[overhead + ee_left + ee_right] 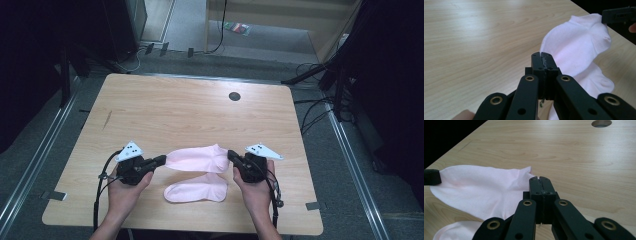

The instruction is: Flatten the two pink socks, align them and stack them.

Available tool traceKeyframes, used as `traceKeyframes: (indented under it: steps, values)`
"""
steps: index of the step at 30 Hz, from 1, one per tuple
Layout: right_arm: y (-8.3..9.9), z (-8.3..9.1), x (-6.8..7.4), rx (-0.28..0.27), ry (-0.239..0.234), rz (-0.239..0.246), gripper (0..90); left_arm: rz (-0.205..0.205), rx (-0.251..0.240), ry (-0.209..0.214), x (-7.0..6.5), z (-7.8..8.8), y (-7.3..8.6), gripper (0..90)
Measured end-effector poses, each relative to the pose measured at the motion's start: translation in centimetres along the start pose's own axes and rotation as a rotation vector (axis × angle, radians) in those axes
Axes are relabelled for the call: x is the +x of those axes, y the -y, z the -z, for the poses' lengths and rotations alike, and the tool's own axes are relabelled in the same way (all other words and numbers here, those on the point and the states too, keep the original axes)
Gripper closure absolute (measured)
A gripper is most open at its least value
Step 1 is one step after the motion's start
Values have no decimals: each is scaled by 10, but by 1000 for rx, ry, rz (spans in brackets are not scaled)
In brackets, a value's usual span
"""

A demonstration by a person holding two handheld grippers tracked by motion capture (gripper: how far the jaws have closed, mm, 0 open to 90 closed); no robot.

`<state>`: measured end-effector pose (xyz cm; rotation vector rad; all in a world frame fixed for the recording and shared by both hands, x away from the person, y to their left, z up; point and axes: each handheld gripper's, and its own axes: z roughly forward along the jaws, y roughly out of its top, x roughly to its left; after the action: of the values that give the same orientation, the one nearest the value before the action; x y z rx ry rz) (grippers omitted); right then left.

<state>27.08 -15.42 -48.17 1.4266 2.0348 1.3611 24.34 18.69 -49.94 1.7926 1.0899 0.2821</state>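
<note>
Both hands come in from the near edge of the desk (150,105), each with a gripper pressed shut on one end of the upper pink sock (197,157): the left gripper (161,160) pinches its left end, the right gripper (231,155) its right end. Stretched between them, this sock's long axis runs left to right, lifted off the wood. Just nearer the person lies the second pink sock (196,191), flat and parallel, directly below the held one, about equally near either hand
</note>
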Motion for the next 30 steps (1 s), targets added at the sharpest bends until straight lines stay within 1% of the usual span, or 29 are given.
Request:
traceKeyframes:
  steps: [2, 4, 5, 6, 8, 10, 11, 12, 14, 15, 16, 17, 18, 21, 24, 25, 27, 28, 30]
  values:
    - [3, 4, -1, 7, -2, -6, 900, -12, 4, 8, -4, 3, 3, 900]
    - [8, 9, -2, 17, -6, -5, 900, -8, 8, 24, -7, 6, 6, 900]
    - [8, 9, -2, 17, -6, -5, 900, -10, 10, 28, -8, 7, 8, 900]
    - [10, 11, -2, 20, -8, -7, 900, -4, 9, 36, -10, 10, 10, 900]
    - [15, 14, 0, 24, -15, 2, 900, -2, 15, 46, -12, 12, 13, 900]
    - [20, 16, 4, 39, -17, 15, 900, 4, 29, 60, -13, 15, 18, 900]
    - [25, 17, 7, 52, -25, 19, 900, 1, 36, 61, -13, 16, 21, 900]
    - [25, 17, 7, 52, -25, 19, 900, -2, 42, 59, -13, 17, 24, 900]
    - [31, 17, 9, 61, -31, 26, 900, 8, 56, 63, -11, 19, 30, 900]
    - [37, 18, 10, 80, -35, 21, 900, 20, 64, 66, -10, 20, 33, 900]
    - [37, 18, 10, 80, -35, 21, 900, 27, 69, 74, -8, 21, 36, 900]
    - [42, 18, 11, 89, -35, 33, 900, 39, 79, 78, -7, 21, 42, 900]
    - [44, 18, 11, 93, -31, 36, 900, 39, 79, 78, -7, 21, 42, 900]
    - [47, 17, 10, 94, -32, 40, 900, 30, 97, 80, -7, 19, 48, 900]
    - [52, 14, 9, 92, -24, 53, 900, 15, 109, 77, -10, 15, 51, 900]
    - [53, 13, 8, 94, -23, 49, 900, 14, 111, 77, -10, 15, 52, 900]
    - [56, 11, 6, 89, -18, 39, 900, 14, 105, 75, -11, 15, 52, 900]
    - [56, 10, 5, 80, -23, 41, 900, 16, 102, 78, -10, 15, 52, 900]
    - [56, 10, 4, 69, -33, 28, 900, 15, 88, 74, -11, 16, 52, 900]
